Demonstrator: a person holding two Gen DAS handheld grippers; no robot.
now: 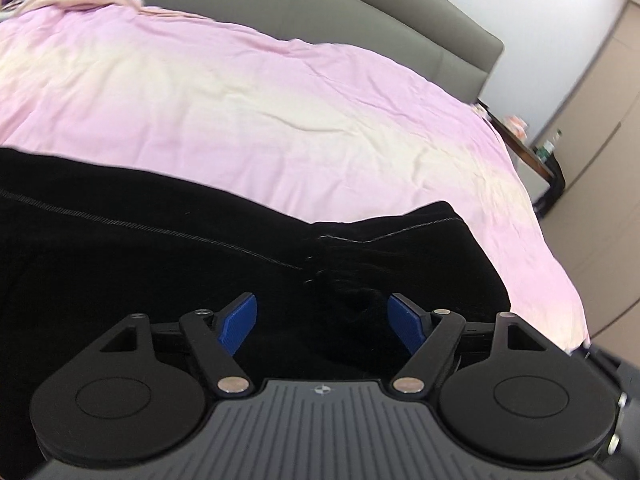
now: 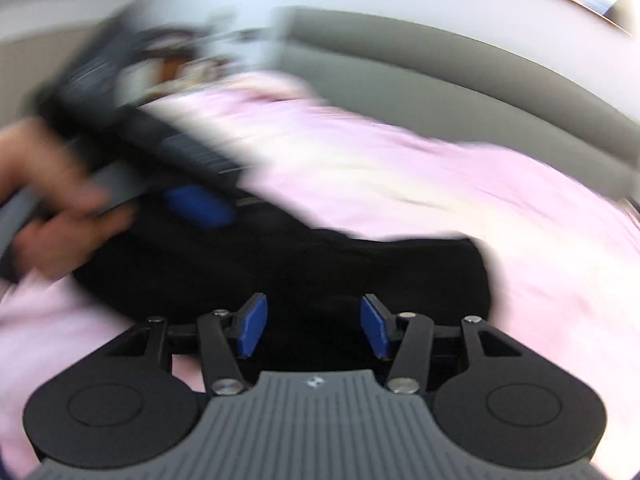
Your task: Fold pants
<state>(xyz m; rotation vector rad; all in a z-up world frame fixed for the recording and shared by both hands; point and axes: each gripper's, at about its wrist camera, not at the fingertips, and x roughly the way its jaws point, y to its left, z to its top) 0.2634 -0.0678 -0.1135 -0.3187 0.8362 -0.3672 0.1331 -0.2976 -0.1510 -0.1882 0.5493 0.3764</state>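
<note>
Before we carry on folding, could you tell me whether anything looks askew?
The black pants bunch into a rumpled lump between the open left hand-held gripper fingers; otherwise nothing stands out.

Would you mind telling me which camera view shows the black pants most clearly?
The left wrist view: the pants are sharp there, with stitched seams visible on the pink bedsheet. The right wrist view shows them only as a motion-blurred dark mass.

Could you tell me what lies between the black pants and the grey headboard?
Only pink bedsheet lies between the black pants and grey headboard; the left wrist view shows it clearly.
</note>
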